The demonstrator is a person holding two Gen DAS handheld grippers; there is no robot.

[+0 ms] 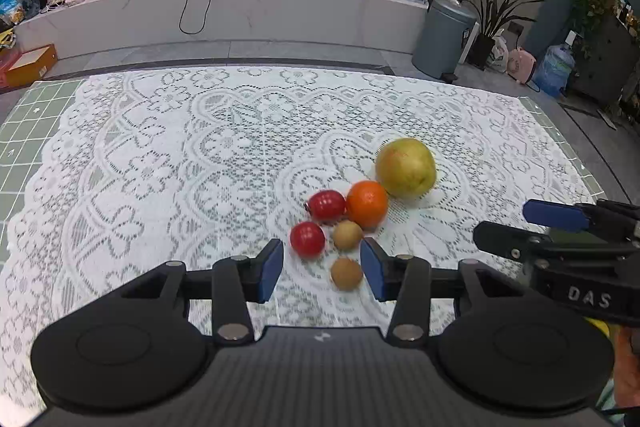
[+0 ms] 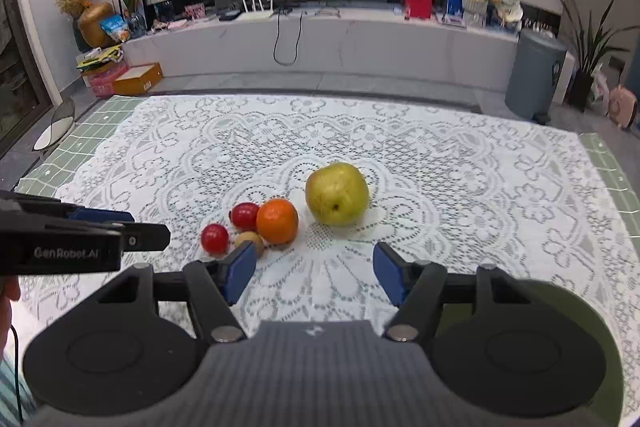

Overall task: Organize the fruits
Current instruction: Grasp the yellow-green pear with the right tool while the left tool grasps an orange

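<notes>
White lace tablecloth point(image 1: 160, 155) covers most of a green gridded mat point(image 1: 36, 123), which shows at the left and right edges. All fruit sits in one loose cluster on the cloth, toward the middle.

Yellow-green apple point(image 2: 337, 194) is the largest, standing at the cluster's right end, a small gap from the rest in the right wrist view. Orange point(image 2: 277, 221) lies next to it on the left. Against the orange's left side rests one red tomato point(image 2: 245, 215); a second red tomato point(image 1: 307, 239) lies nearer the camera, just apart. Two small brown fruits, kind unclear: one brown fruit point(image 1: 348, 235) tucked below the orange, the nearer brown fruit point(image 1: 346, 273) alone in front.

Left gripper point(image 1: 322, 269): blue pads stand apart, nothing pressed. The nearer brown fruit appears between them, close to the right-hand pad; contact cannot be told.

Right gripper point(image 2: 316, 271): pads apart over bare lace, nothing between them, apple and orange beyond the tips. Its left pad overlaps one brown fruit in that view.

Each gripper shows in the other's camera, side by side and near.
</notes>
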